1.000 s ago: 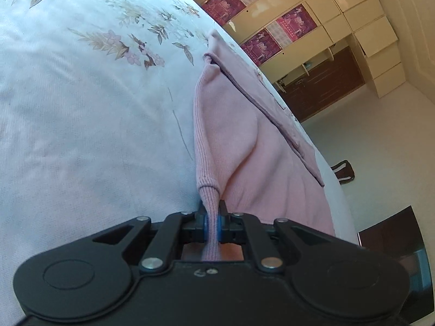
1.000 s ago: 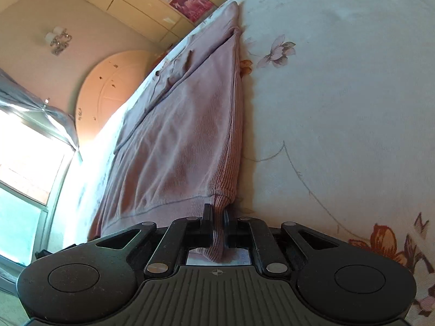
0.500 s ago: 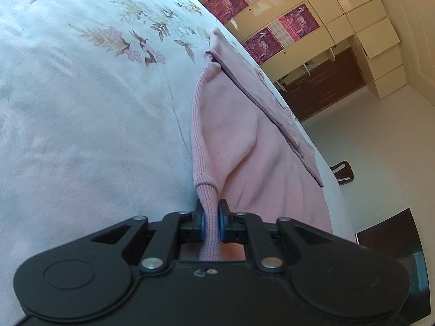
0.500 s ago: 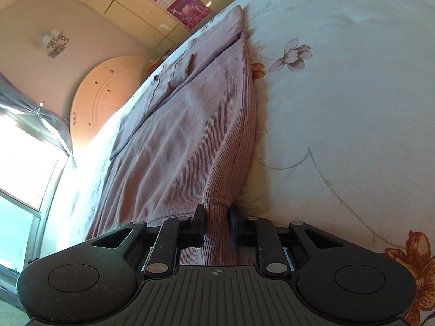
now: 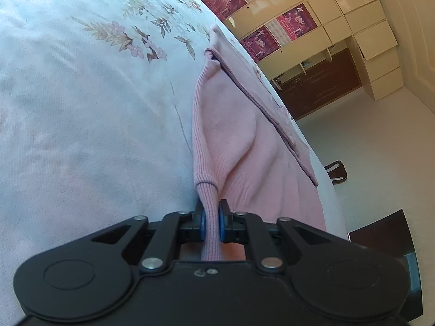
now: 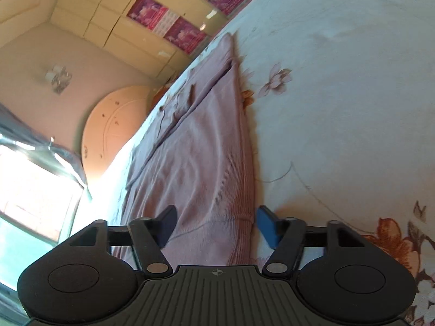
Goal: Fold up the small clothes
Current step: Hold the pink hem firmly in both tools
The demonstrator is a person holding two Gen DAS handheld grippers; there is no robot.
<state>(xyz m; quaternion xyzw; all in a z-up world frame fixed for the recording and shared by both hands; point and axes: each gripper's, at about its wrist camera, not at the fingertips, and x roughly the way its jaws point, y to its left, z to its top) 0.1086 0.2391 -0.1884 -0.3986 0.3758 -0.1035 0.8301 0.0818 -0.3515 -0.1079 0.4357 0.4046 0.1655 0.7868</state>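
A pink ribbed knit garment lies folded lengthwise on a floral bedspread. My left gripper is shut on the garment's near ribbed corner, which bunches up between the blue pads. In the right wrist view the same garment lies flat, its ribbed hem between the spread jaws. My right gripper is open and holds nothing, its fingers either side of the hem corner.
The bed's edge runs along the garment's far side in the left wrist view, with floor and a dark chair beyond. Cream wardrobes stand at the back. A round headboard and a bright window show in the right wrist view.
My right gripper has opened and let go of the garment's hem, which now lies flat on the bed. My left gripper stays shut on its corner.
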